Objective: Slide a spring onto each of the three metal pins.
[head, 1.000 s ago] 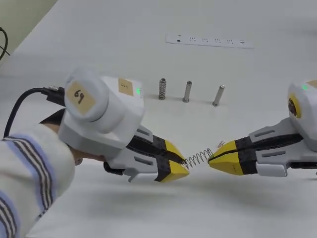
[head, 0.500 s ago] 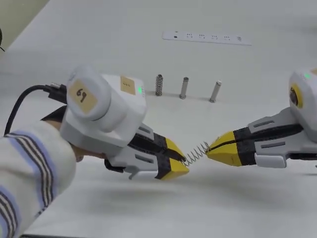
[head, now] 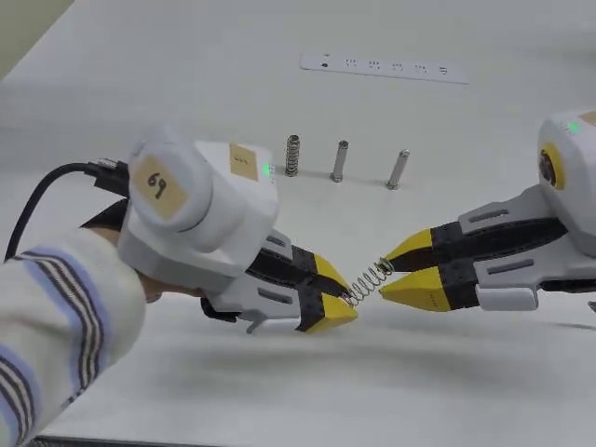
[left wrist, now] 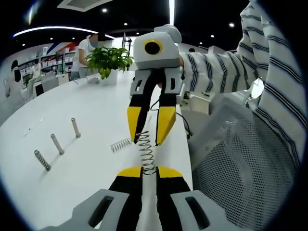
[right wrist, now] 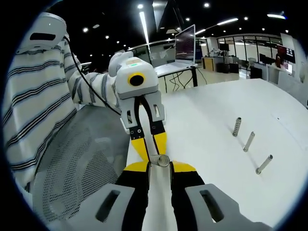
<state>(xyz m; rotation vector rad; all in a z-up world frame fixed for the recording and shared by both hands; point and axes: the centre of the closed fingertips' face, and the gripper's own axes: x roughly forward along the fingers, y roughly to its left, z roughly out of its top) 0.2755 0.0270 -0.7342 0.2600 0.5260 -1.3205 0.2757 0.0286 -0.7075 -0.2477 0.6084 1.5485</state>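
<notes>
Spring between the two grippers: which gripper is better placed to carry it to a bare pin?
Left. The left gripper is shut on the spring, while the right gripper stands open at the spring's far end. Likely the left can carry it straight to a bare pin.

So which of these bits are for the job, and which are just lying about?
For the job: held spring, loose spring, pin already wearing a spring, bare middle pin, bare end pin, left tongs shut on the held spring, right tongs open around its other end.
Lying about: power strip, potted plant.
</notes>
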